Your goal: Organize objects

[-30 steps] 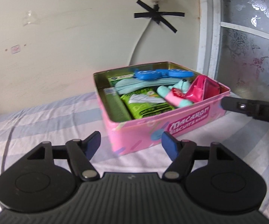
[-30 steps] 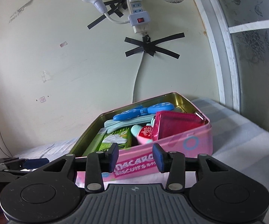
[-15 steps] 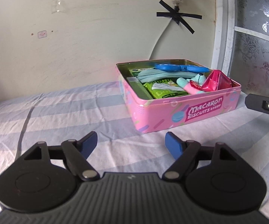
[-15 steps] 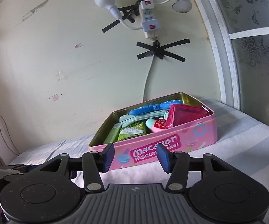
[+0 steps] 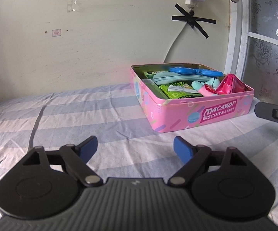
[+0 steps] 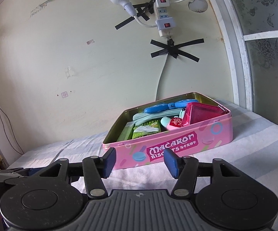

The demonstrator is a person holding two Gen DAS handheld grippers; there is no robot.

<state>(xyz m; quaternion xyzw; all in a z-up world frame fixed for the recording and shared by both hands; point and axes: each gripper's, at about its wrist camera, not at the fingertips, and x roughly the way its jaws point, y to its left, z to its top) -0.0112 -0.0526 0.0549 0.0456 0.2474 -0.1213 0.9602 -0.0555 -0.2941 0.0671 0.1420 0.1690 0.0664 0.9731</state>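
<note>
Pink tin (image 5: 200,113), lilac-striped bedsheet (image 5: 81,113)

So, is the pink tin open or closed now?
Open: the pink tin has no lid on, and the blue case and red pouch inside show.

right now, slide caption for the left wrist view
Open left gripper facing a filled pink macaron biscuit tin on the striped bedsheet.

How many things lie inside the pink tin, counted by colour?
In the pink tin, as far as the views show:
Blue: 1, the blue case
Pale teal: 2, the teal pouch and the plush toy
Green: 3, the green packet, the green box and the dark green box
Red: 1, the red purse
Total: 7
</note>
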